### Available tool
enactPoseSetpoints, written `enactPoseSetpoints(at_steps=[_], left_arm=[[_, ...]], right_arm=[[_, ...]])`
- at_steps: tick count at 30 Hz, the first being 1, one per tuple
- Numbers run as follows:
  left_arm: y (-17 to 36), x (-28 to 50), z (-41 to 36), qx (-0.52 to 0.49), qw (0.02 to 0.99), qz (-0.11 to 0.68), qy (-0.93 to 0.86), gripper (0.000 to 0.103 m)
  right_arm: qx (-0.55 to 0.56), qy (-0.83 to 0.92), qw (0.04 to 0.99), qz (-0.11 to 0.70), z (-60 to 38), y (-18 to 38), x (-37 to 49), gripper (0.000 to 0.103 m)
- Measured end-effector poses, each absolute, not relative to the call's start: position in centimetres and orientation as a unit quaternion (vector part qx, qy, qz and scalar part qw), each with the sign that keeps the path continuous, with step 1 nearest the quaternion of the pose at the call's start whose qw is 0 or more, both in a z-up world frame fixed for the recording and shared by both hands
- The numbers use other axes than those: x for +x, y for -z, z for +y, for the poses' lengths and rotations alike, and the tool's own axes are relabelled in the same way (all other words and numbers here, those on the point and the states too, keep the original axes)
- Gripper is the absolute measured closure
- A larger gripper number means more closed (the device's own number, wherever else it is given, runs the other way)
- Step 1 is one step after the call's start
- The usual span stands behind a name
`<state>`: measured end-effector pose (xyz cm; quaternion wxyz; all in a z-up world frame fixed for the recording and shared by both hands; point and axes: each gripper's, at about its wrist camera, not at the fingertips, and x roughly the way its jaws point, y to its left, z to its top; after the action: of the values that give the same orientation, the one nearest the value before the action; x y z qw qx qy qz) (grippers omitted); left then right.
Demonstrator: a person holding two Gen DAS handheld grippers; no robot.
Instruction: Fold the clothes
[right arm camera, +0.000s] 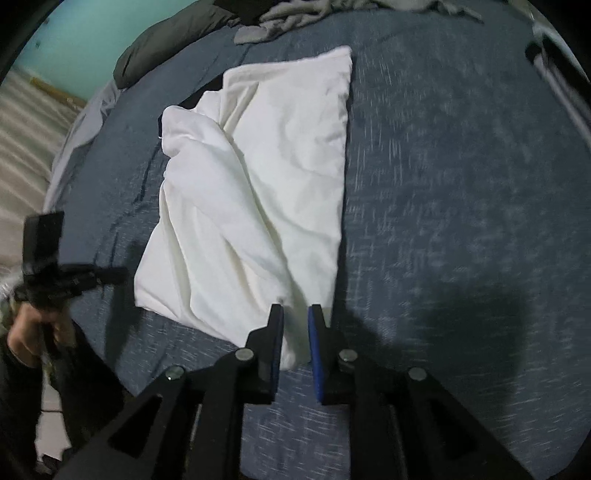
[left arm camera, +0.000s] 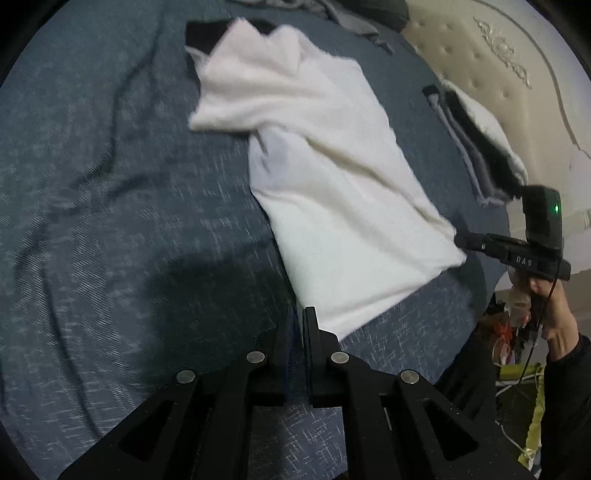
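A white garment [left arm camera: 325, 177] lies partly folded on the blue bedspread [left arm camera: 110, 184], with black fabric [left arm camera: 203, 31] showing under its far end. My left gripper [left arm camera: 298, 314] is shut and empty, just off the garment's near corner. In the right wrist view the garment [right arm camera: 255, 192] lies lengthwise ahead. My right gripper [right arm camera: 295, 314] stands slightly open with the garment's near corner between its fingers, loosely, not clamped. The right gripper also shows in the left wrist view [left arm camera: 461, 240] at the garment's right corner. The left gripper shows in the right wrist view [right arm camera: 118, 275], left of the garment.
A stack of folded clothes [left arm camera: 476, 144] sits at the right by the cream headboard [left arm camera: 498, 55]. Loose grey clothes [right arm camera: 295, 14] and a dark pillow [right arm camera: 166, 48] lie at the far end of the bed. Clutter [left arm camera: 517, 350] lies on the floor beyond the bed edge.
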<state>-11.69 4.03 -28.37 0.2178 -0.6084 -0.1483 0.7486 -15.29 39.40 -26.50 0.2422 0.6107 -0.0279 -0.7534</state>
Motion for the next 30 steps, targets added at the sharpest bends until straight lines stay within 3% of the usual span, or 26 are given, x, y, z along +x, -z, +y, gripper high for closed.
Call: enactPoseSetpoints(at_steps=[4, 16, 19, 23, 30], left_arm=[[27.7, -12.4, 2.2, -0.587, 0.197, -0.163, -0.768, 0.082], [28.2, -15.2, -2.1, -0.535, 0.147, -0.222, -0.802, 0.082], [28.6, -15.9, -2.8, -0.527, 0.142, -0.216, -0.810, 0.081], [29.3, -16.2, -3.8, -0.521, 0.140, -0.205, -0.816, 0.074], [30.7, -16.1, -5.4, -0.515, 0.136, -0.206, -0.821, 0.073]], right_arm=[[0.585, 0.771, 0.250, -0.007, 38.8, 25.0, -15.8, 0.090], [0.528, 0.788, 0.298, 0.110, 27.2, 24.1, -19.2, 0.077], [0.517, 0.780, 0.312, 0.167, 23.3, 24.7, -19.6, 0.076], [0.506, 0.768, 0.328, 0.214, 19.3, 25.9, -20.1, 0.076], [0.509, 0.749, 0.327, 0.269, 16.4, 28.5, -20.5, 0.076]])
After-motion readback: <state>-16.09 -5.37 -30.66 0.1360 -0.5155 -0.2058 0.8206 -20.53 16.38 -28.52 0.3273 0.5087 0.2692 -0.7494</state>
